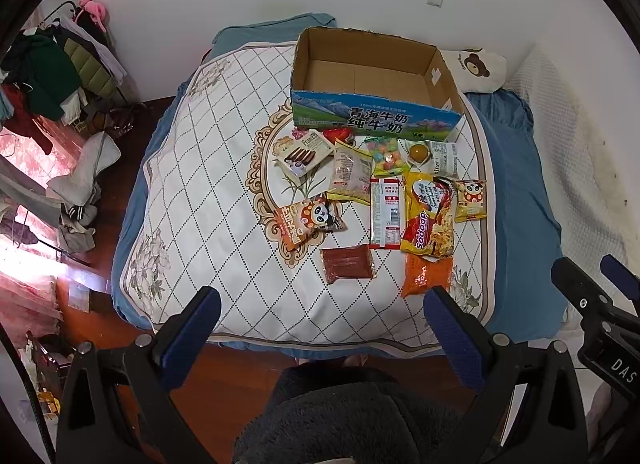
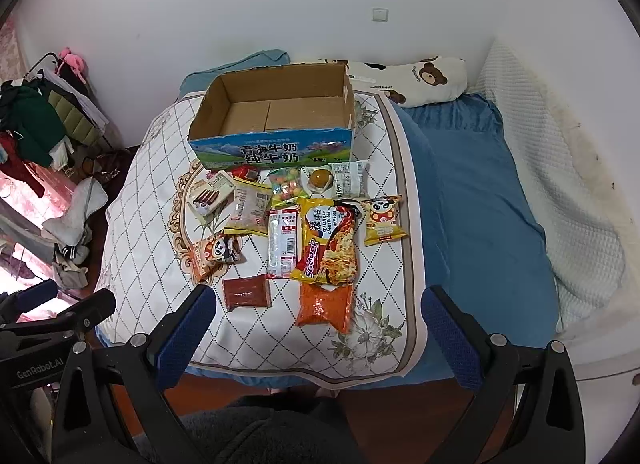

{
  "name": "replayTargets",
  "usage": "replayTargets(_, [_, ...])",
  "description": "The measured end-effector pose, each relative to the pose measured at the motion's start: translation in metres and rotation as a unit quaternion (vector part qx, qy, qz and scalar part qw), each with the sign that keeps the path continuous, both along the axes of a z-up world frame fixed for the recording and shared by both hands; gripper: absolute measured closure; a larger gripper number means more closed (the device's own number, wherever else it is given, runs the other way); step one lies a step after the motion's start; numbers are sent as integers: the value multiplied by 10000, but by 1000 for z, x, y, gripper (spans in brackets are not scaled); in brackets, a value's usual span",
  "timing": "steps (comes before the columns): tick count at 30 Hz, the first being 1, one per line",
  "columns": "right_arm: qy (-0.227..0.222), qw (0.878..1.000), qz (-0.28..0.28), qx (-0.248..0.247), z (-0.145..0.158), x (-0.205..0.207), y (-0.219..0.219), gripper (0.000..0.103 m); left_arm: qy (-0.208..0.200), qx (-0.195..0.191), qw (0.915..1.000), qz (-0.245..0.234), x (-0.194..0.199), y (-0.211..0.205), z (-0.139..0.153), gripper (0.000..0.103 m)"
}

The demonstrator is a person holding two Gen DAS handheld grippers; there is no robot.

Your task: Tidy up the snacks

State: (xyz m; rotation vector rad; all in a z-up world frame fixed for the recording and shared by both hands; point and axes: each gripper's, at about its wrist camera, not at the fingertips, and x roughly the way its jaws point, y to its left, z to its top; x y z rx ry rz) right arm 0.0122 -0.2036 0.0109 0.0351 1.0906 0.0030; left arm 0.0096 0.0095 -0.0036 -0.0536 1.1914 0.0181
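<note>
An empty open cardboard milk box (image 1: 372, 76) (image 2: 276, 114) stands at the far end of a white patterned quilt (image 1: 208, 200) (image 2: 160, 192). Several snack packets lie in front of it: a yellow Sedaap noodle pack (image 1: 430, 216) (image 2: 330, 244), an orange packet (image 1: 426, 274) (image 2: 326, 304), a dark red packet (image 1: 347, 263) (image 2: 246, 291), a panda snack bag (image 1: 308, 220) (image 2: 214, 254) and a Franzzi biscuit pack (image 1: 306, 152) (image 2: 210, 194). My left gripper (image 1: 320, 328) and my right gripper (image 2: 316, 328) are both open and empty, held above the bed's near edge.
The bed has a blue sheet (image 2: 472, 200) and a bear-print pillow (image 2: 420, 78) by the wall. A clothes rack (image 1: 60, 72) and piled laundry (image 1: 80, 184) stand on the wooden floor to the left. The person's dark fleece clothing (image 1: 340, 416) fills the bottom.
</note>
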Motion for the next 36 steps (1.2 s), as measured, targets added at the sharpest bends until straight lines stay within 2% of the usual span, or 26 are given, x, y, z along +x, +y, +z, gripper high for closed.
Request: replayTargets(36, [-39, 10000, 75, 38, 7, -5, 6, 0, -19, -47, 10000, -6, -6, 0, 5, 0])
